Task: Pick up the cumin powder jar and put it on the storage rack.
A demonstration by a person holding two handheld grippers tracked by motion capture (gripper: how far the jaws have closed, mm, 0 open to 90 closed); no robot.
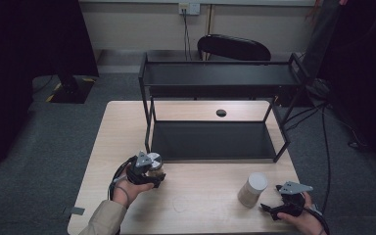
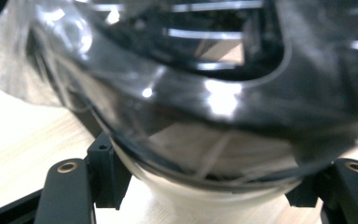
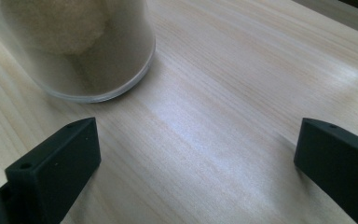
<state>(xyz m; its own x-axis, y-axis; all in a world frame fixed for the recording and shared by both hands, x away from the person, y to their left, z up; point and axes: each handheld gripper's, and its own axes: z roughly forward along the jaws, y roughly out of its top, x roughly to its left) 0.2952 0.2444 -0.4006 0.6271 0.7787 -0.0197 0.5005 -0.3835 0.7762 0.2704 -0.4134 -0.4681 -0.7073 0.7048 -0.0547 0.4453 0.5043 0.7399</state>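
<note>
A clear jar point(image 1: 156, 171) with a pale lid is held just above the wooden table point(image 1: 200, 196) in front of the black shelf's left corner. My left gripper point(image 1: 152, 172) is shut on it. Seen close in the left gripper view, the jar point(image 2: 205, 154) fills the gap between the jaws of the left gripper point(image 2: 209, 191). A second jar point(image 1: 252, 189) with a white lid and beige contents stands at the front right. My right gripper point(image 1: 272, 198) sits open just right of it. In the right gripper view that jar point(image 3: 88, 51) stands ahead to the left, outside the right gripper point(image 3: 196, 163).
A black two-tier shelf point(image 1: 215, 122) stands on the back half of the table, both tiers bare. A cable hole point(image 1: 221, 112) lies behind it. A dark chair point(image 1: 234, 48) is beyond the table. Cables point(image 1: 325, 147) trail along the right side.
</note>
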